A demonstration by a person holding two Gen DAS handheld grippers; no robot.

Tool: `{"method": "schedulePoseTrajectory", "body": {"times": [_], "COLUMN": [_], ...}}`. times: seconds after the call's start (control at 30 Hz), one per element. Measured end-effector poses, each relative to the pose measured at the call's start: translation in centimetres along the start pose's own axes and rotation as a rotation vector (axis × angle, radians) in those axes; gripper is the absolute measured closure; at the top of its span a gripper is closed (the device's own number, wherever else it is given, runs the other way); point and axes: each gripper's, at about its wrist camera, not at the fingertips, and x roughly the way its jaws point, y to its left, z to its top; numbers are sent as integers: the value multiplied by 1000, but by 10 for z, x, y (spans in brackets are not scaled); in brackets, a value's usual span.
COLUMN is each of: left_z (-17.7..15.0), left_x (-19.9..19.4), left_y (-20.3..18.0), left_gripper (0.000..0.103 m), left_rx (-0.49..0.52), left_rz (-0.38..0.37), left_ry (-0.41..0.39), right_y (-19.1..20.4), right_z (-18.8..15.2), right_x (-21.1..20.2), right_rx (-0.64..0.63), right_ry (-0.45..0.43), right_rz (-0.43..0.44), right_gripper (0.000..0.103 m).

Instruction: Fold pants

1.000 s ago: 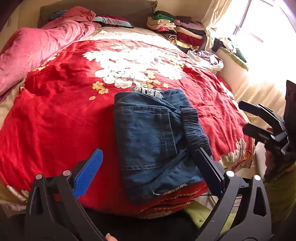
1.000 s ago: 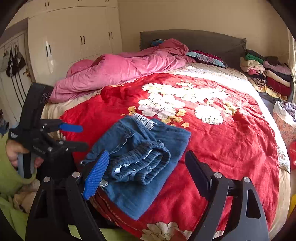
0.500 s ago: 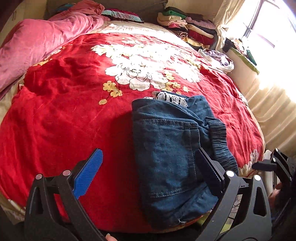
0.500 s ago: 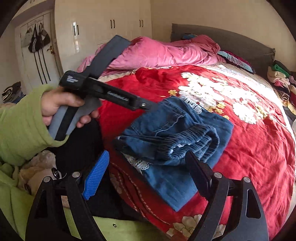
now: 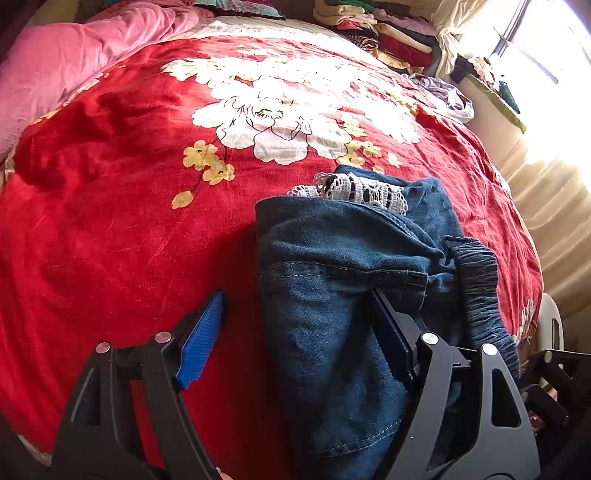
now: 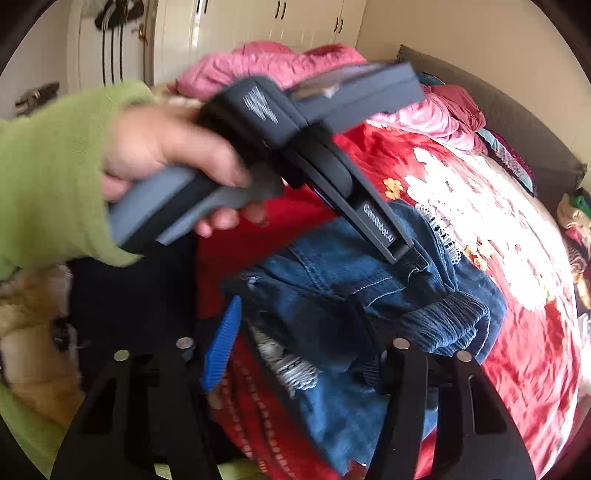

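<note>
One pair of denim pants (image 5: 343,295), already folded into a thick bundle, is seen lying on the red floral bedspread (image 5: 110,229) close to the near edge of the bed. The bundle's long axis is judged to run from that near edge towards the headboard. A strip of white lace trim (image 5: 354,190) shows at the far end, and the gathered elastic waistband (image 5: 480,288) is stacked along the side facing the window.

Two grippers are counted. The left gripper (image 5: 295,332) is set over the near end of the bundle, and its jaws are closing: the blue pad (image 5: 201,339) is on bare bedspread just beside the denim's edge, apart from it, while the black finger (image 5: 391,332) lies on top of the cloth. The edge of the bundle is thus between the jaws, but nothing is yet clamped.

The right gripper (image 6: 295,332) is brought in at the near corner of the bundle on the waistband side, with its jaws also closing. Folded denim layers are seen between its fingers, though the blur leaves it unclear whether the pads press on them. In the right wrist view the left hand (image 6: 162,155), in a green sleeve (image 6: 48,166), is seen holding its gripper over the pants.

Both grippers are judged about equally near. One pink duvet (image 5: 74,59) and one stack of folded clothes (image 5: 388,26) are counted at the headboard end.
</note>
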Motion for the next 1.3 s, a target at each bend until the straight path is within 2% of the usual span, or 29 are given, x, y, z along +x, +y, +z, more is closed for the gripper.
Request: {"method": "schedulePoseTrajectory", "body": {"times": [0.03, 0.1, 0.27, 0.37, 0.43, 0.47, 0.53, 0.6, 0.67, 0.73, 0.83, 0.9, 0.93, 0.97, 1.0, 1.13, 1.3], "left_z": [0, 0, 0, 0, -1, -2, -4, -6, -9, -14, -20, -25, -27, -30, -31, -37, -39], "left_x": [1, 1, 3, 5, 4, 1, -7, -16, -23, -29, -34, -38, -39, -39, -37, -25, -19], "left_y": [1, 2, 3, 4, 4, 4, 3, 4, 3, 3, 2, 2, 1, 1, 2, 3, -2], "left_gripper": [32, 32, 30, 28, 28, 28, 28, 27, 25, 23, 22, 20, 18, 18, 17, 17, 17], "left_rx": [-5, -11, -15, -23, -26, -32, -43, -56, -60, -62, -64, -63, -63, -67, -72, -90, -73], "left_rz": [-3, -10, -17, -20, -19, -24, -37, -52, -57, -53, -47, -48, -51, -57, -67, -83, -92], "left_ry": [0, 1, -5, -9, -17, -31, -56, -83, -105, -115, -118, -119, -117, -112, -105, -66, -57], "right_y": [0, 3, 13, 5, 3, 1, -8, -19, -35, -58, -92, -112, -123, -130, -138, -146, -149], "right_z": [-1, -5, -23, -33, -32, -31, -28, -28, -31, -36, -52, -65, -71, -78, -82, -91, -90], "right_x": [7, 9, 2, 13, 12, 8, -8, -29, -51, -64, -69, -67, -66, -67, -67, -53, -32], "right_rx": [-9, -12, -34, 59, 97, 112, 149, 189, 245, 330, 472, 575, 634, 688, 730, 795, 846], "right_ry": [16, 25, 60, 70, 62, 58, 19, -37, -99, -123, -89, -64, -66, -80, -93, -81, -44], "right_rz": [-1, 38, 72, 101, 120, 135, 158, 137, 80, 14, -89, -119, -105, -84, -60, -15, 58], "right_gripper": [65, 83, 86, 86, 84, 78, 67, 48, 48, 48, 48, 47, 41, 28, 26, 26, 26]}}
